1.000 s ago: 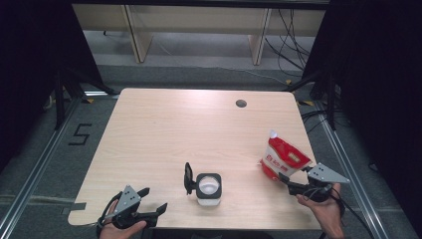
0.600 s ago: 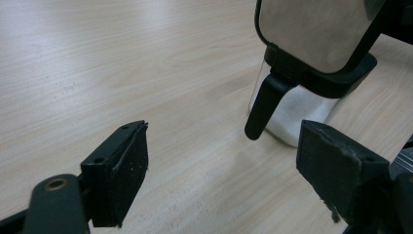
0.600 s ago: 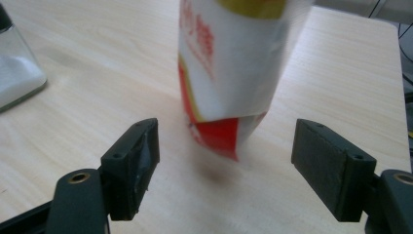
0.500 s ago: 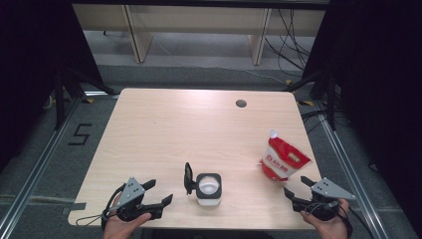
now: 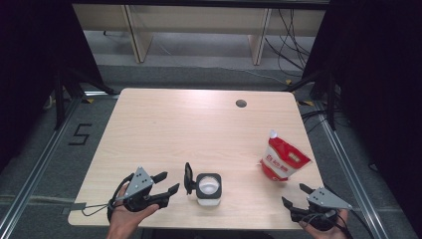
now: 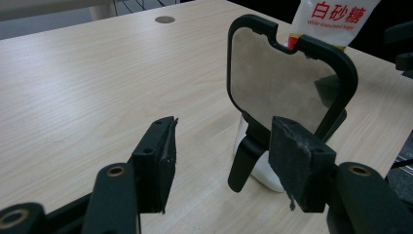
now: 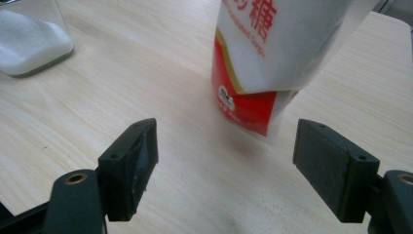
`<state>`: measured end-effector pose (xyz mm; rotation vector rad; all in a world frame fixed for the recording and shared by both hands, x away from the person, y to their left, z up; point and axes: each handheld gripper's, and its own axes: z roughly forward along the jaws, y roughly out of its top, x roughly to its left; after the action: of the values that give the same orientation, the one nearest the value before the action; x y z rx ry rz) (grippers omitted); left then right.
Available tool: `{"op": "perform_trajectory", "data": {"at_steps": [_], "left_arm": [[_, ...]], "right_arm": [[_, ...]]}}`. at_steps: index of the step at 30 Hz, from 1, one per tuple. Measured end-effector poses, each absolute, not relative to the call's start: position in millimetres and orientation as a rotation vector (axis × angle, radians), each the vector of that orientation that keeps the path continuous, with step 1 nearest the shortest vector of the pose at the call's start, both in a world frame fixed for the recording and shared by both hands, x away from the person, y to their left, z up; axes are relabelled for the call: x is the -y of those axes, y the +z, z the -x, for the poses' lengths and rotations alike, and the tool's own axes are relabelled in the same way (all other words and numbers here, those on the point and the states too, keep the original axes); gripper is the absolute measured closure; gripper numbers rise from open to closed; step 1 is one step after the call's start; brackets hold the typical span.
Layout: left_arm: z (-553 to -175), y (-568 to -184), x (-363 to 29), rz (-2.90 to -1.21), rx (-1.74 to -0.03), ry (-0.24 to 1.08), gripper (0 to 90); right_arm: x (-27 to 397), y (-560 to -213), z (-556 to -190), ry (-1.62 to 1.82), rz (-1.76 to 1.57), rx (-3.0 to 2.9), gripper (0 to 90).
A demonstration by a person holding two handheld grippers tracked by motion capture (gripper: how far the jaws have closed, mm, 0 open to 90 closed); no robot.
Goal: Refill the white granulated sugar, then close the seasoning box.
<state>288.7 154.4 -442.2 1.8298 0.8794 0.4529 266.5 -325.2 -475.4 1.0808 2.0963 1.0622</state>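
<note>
Table (image 5: 199, 124) is carrying everything; sugar pouch (image 5: 282, 158), red and white, is standing near the right edge, upright and leaning slightly, contents hidden; jar (image 5: 208, 188) is sitting near the front edge at the middle, lid (image 6: 287, 78) flipped open and standing upright on its left side, white granules showing inside; left gripper (image 5: 166, 184) is hovering just left of the jar, jaws half wide and just closing, nothing between them, lid just beyond the pads; right gripper (image 5: 294, 195) is hanging at the front right corner, jaws wide, empty, pouch just ahead of them; step in hand looks like the approach, likely steadying the jar before pouring; next move calls for the right jaws advancing around the pouch.
</note>
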Motion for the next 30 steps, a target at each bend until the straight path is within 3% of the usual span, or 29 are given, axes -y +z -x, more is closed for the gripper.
{"op": "perform_trajectory", "data": {"at_steps": [8,12,18,30], "left_arm": [[-288,-433,-149,-1.85,-0.819,0.467,50.9],[-288,-428,-144,-1.873,-0.776,0.486,66.3],[-288,-421,-132,-1.904,-0.723,0.497,78.6],[-293,-413,-123,-1.94,-0.674,0.537,82.7]], "right_arm": [[319,-475,-261,1.051,-1.108,-2.123,25.5],[320,-476,-262,1.058,-1.077,-2.144,25.7],[320,-476,-263,1.039,-1.042,-2.126,25.7],[319,-475,-263,1.026,-1.013,-2.138,25.9]]}}
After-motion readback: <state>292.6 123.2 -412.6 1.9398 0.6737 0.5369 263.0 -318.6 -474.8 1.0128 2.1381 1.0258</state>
